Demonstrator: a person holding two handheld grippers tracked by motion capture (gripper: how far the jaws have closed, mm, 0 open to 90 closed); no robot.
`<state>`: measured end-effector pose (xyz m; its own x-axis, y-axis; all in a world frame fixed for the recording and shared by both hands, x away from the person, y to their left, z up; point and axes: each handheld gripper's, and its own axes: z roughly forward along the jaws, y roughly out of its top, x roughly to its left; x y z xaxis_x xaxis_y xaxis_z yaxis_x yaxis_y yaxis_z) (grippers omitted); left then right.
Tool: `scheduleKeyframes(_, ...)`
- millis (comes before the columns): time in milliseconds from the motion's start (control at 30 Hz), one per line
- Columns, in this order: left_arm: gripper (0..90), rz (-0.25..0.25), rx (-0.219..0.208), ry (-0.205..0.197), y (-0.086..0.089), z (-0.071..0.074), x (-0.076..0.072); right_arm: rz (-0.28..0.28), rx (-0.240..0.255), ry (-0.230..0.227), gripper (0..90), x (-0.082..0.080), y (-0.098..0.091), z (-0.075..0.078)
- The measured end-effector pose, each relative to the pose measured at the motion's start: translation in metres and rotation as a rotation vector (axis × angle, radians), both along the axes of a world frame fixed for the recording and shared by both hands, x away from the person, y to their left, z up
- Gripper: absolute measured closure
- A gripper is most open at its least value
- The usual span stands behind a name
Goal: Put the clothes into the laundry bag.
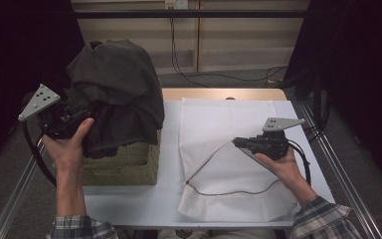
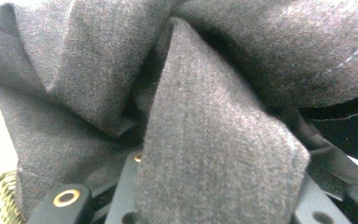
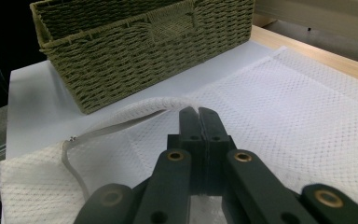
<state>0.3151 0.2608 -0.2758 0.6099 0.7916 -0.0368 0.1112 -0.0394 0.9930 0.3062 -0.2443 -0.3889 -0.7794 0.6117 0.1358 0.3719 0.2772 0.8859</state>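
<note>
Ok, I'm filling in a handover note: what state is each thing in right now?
Dark garment: bunched, lifted above the basket.
Left gripper: shut on the garment.
Woven basket: upright on the table.
White mesh bag: lying flat, zipper mouth held up open.
Right gripper: shut on the bag's upper edge.

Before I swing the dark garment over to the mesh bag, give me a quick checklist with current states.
1. Left gripper has the dark garment: ok, cloth bunched between its jaws in the left gripper view.
2. Garment clear of the wicker basket: cannot tell, its lower folds hang at the rim.
3. Right gripper shut on the mesh bag's opening edge: ok, the edge is lifted.
4. Bag mouth wide enough for the garment: not ok, just a narrow gap.
5. Bag flat on the table: ok.
</note>
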Motion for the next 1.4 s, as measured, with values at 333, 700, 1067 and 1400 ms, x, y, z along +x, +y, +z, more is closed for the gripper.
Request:
scheduleKeyframes(333,70.0,-0.081,0.026,-0.023,-0.026,0.010,-0.008,0.007,0.003,0.007,90.0,0.001,0.000,-0.001)
scheduleKeyframes(700,69.9,-0.195,0.057,-0.005,-0.063,0.010,-0.007,0.000,-0.001,0.010,90.0,0.002,0.000,-0.001)
scheduleKeyframes(1067,69.9,-0.299,0.090,0.003,-0.099,0.008,-0.013,0.004,0.001,0.019,90.0,0.003,0.000,-0.003)
scheduleKeyframes(1400,69.9,-0.373,0.125,0.012,-0.128,0.004,-0.019,-0.005,0.014,0.021,90.0,0.004,-0.003,-0.003)
